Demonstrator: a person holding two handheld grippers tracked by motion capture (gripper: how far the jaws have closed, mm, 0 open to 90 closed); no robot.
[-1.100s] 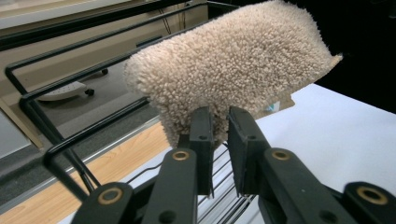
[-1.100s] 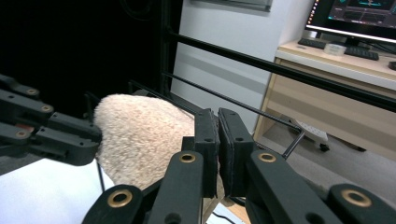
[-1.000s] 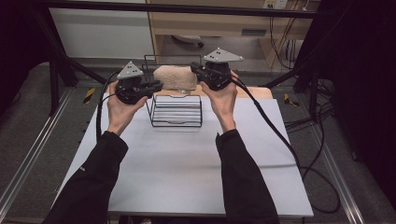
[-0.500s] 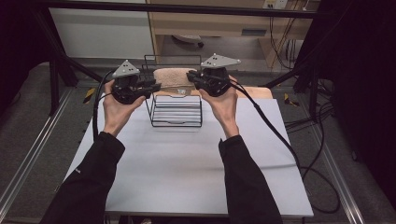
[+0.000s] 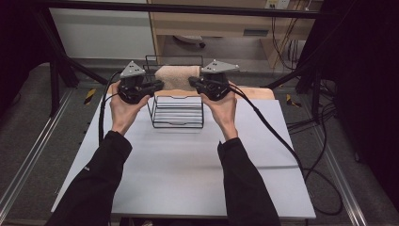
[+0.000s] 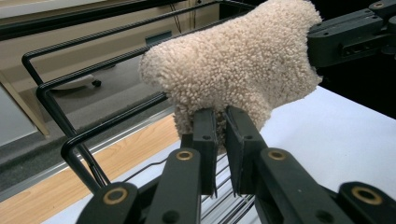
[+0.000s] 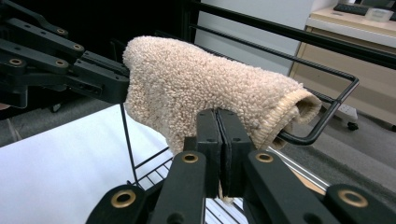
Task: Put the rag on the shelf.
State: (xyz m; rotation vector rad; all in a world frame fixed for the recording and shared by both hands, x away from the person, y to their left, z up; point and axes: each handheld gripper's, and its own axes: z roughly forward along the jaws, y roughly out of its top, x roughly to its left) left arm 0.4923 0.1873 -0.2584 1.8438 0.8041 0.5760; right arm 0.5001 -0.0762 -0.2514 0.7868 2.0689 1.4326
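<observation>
A beige fluffy towel (image 5: 176, 76) lies over the top rail of a black wire rack (image 5: 178, 123) at the far side of the table. My left gripper (image 5: 157, 85) holds its left end and my right gripper (image 5: 194, 81) its right end. In the left gripper view, the left gripper (image 6: 223, 126) has the towel (image 6: 233, 60) pinched at its tips; its jaws have just been closing, with the towel's edge between them. In the right gripper view, the right gripper (image 7: 218, 126) is shut tight on the lower edge of the towel (image 7: 201, 84).
The rack stands on a white table (image 5: 188, 179) with a wooden strip (image 5: 263, 93) along its far edge. Cables (image 5: 277, 136) trail from the grippers over the table's right side. Black frame bars (image 5: 61, 61) and a cabinet stand behind the table.
Both hands have barely shifted. The towel stays stretched between the two grippers over the rack's top.
</observation>
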